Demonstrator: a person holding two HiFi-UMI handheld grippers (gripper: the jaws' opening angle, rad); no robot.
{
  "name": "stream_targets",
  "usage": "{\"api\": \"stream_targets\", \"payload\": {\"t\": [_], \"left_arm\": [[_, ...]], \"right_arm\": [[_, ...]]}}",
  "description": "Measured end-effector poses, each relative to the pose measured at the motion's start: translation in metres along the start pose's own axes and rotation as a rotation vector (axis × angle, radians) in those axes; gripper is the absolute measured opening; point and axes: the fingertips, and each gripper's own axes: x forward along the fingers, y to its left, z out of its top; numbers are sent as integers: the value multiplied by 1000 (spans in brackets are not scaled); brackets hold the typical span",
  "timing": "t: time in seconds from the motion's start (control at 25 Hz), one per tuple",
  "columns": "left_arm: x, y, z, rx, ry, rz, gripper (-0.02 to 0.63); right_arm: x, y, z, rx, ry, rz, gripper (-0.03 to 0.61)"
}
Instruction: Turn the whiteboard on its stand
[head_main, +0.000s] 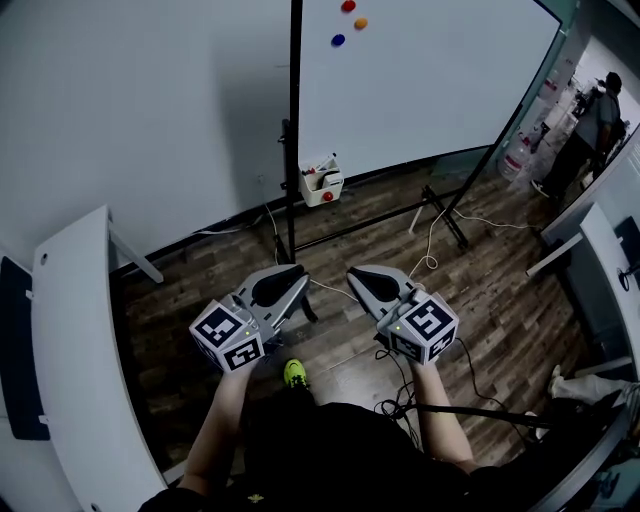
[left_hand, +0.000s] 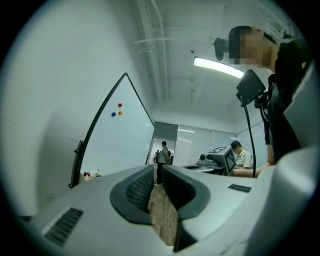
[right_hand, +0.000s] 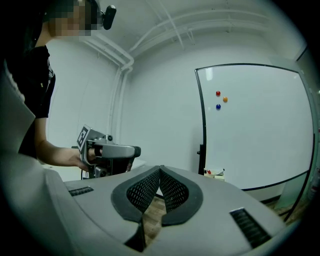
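Approach step: whiteboard sits on its stand, well ahead. Left gripper is barely cracked, right gripper clenched, both empty. Next, probably grabbing its edge.

Office-style workroom.
A whiteboard on a black stand faces a plain white wall, with a curved white desk to its left, water jugs to its right and wood-plank floor beneath.

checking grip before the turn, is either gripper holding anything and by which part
Nothing held: left gripper and right gripper are both empty, clear of the whiteboard.
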Motion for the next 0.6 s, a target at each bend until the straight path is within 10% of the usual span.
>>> {"api": "stream_targets", "payload": {"t": [0.6], "left_arm": [[36,90,26,29,20,-105,34]], "right_arm": [[93,-61,22,-16,-33,-73,28]]}}
